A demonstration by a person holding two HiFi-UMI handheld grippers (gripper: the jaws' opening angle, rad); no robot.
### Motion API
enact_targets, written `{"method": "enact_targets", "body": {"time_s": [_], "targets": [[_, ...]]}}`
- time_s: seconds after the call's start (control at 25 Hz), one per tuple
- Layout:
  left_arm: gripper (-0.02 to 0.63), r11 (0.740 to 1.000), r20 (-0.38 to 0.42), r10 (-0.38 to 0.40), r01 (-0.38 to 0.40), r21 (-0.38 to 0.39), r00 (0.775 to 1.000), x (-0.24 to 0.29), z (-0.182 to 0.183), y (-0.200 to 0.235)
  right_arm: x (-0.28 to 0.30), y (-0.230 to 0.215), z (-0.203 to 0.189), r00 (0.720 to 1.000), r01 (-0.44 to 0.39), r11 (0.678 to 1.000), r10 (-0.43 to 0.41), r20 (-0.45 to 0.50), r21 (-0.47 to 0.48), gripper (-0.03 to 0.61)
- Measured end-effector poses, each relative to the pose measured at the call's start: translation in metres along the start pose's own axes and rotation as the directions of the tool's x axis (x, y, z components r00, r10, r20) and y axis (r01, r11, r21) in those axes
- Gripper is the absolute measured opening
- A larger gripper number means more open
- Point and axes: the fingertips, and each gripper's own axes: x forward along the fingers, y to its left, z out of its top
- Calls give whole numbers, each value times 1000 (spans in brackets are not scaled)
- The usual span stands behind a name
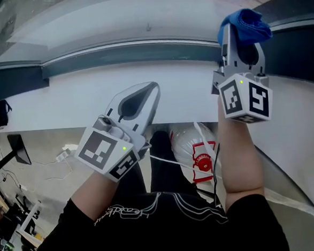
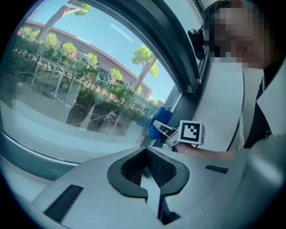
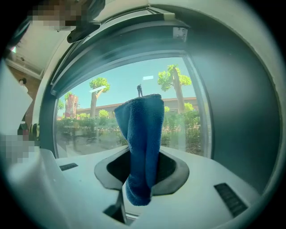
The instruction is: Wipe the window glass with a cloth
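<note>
My right gripper [image 1: 240,38] is shut on a blue cloth [image 1: 245,25], held up near the right end of the window glass [image 1: 138,16]. From the right gripper view the cloth [image 3: 142,143] stands folded between the jaws and rises in front of the glass [image 3: 103,120], short of touching it as far as I can tell. My left gripper [image 1: 142,94] is shut and holds nothing, hovering over the white sill [image 1: 64,99]. The left gripper view shows its jaws [image 2: 147,172] closed together, with the blue cloth [image 2: 159,121] and right gripper beyond.
A dark window frame [image 1: 114,55] runs along the bottom of the glass and curves down the right side [image 3: 237,112]. A clear plastic bag with a red label [image 1: 199,151] lies below the sill. Cables and equipment [image 1: 9,154] sit on the floor at left.
</note>
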Motion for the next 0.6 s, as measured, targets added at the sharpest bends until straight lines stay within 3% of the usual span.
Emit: {"method": "enact_targets", "body": {"time_s": [0.24,0.6], "targets": [[3,998,40,62,-61,-24,997,-51,5,43,14,113,-10,979,-201,978,200,-30,-57,94],[3,975,114,214,-204,-94,970,-157,19,135,24,302,-31,890,-452,891,447,-92,-40,94]]}}
